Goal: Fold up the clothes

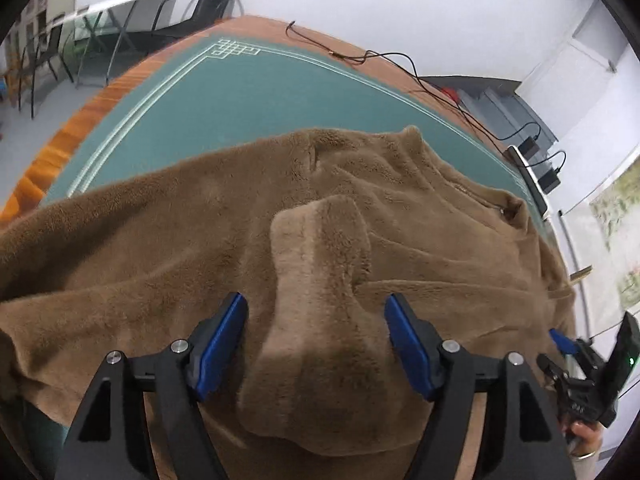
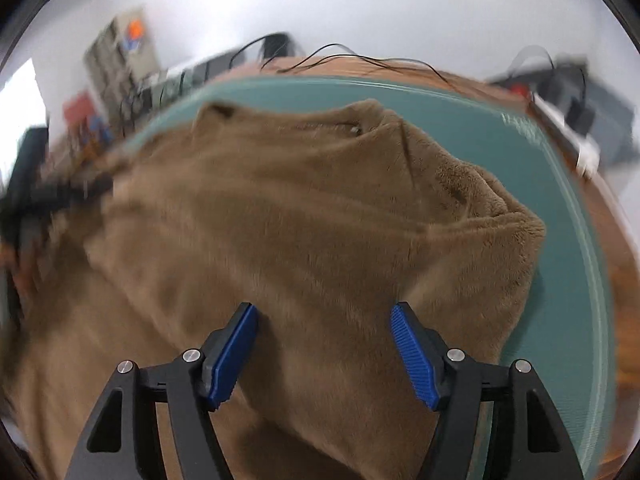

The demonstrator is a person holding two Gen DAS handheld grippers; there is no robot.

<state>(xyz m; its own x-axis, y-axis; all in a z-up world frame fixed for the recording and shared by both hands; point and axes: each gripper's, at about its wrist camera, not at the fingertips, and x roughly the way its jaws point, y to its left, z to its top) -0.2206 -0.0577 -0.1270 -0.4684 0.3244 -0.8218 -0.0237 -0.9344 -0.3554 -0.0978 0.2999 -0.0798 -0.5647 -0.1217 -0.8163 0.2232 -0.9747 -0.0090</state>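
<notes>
On the desk [image 1: 256, 92], over its green mat, our brown fleece garment [image 1: 160, 240] lies spread, one sleeve [image 1: 320, 280] folded inward. Both hand-held grippers, left [image 1: 316, 344] and right [image 2: 324, 348], gape, released. Plush, limp, bulky; we judge hem or cuff grips best.

Around you stand white walls [image 1: 400, 4], black chairs [image 1: 192, 8] at the worktop's [image 1: 256, 92] far end — shelving [image 2: 120, 56] beyond.
</notes>
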